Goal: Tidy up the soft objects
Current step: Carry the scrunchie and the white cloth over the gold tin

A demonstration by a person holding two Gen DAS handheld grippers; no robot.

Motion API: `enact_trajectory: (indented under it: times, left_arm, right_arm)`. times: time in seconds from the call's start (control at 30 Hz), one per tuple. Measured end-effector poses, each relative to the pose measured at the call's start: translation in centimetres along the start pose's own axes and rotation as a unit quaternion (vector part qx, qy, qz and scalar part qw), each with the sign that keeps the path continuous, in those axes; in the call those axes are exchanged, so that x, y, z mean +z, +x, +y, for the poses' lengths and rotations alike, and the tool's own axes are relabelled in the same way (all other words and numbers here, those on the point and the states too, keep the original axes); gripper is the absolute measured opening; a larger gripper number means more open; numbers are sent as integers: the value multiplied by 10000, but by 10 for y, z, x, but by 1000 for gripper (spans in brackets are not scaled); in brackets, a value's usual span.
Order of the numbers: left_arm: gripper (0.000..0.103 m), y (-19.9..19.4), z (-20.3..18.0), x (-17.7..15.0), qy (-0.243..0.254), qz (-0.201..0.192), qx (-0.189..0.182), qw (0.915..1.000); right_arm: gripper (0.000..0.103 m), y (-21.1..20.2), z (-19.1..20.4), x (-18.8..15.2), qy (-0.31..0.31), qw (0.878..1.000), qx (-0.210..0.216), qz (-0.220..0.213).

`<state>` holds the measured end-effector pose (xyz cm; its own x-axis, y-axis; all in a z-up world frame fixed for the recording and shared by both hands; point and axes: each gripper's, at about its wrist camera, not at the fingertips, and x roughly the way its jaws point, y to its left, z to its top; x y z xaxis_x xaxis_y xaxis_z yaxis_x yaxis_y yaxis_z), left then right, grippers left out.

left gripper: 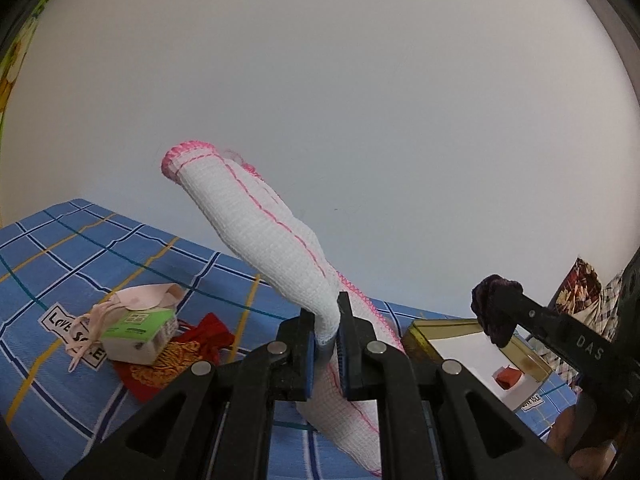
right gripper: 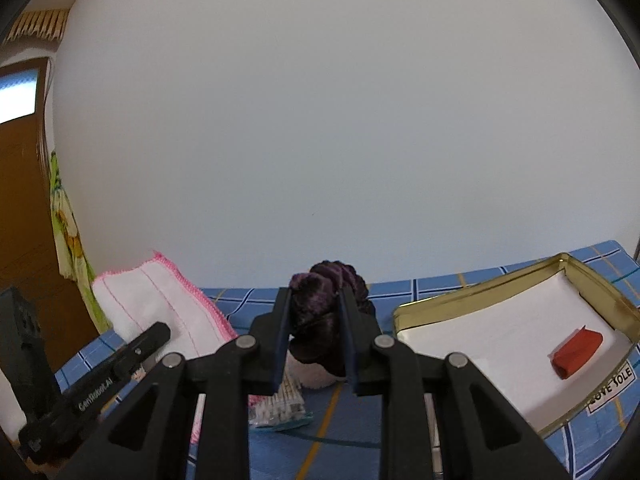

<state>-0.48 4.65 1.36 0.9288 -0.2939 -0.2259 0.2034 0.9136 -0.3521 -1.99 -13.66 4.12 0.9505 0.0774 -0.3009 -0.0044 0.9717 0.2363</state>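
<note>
1. I count one white pink-edged cloth [left gripper: 276, 240], one purple scrunchie [right gripper: 328, 312], and one gold tin [right gripper: 596, 300] with one red piece [right gripper: 576, 352] inside.
2. My left gripper [left gripper: 325, 346] jaws pinch the cloth, lifted above the blue checked sheet [left gripper: 80, 248].
3. My right gripper [right gripper: 314, 340] jaws, nearly closed, clamp the scrunchie left of the tin.

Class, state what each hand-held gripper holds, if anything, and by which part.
Left hand-held gripper: white cloth, pinched mid-length. Right hand-held gripper: purple scrunchie, clamped across its bunched body.
</note>
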Motion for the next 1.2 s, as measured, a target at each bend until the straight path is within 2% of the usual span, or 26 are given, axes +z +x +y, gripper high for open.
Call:
enact_trajectory:
  times: [0.43,0.67,1.2]
  left_arm:
    - [10,6,-34,-4,218,-30,-172,9996]
    - [10,23,-50,-8,296,41,-315,9991]
    - [10,33,-124,-13,655,148,-866,9940]
  right_arm:
    - [23,-12,-22,3,98,9991,-368,-167]
    - [23,-22,-41,-2,-85,9976,-660,-170]
    - [23,-48,-111,16,102,9904,-1331,-345]
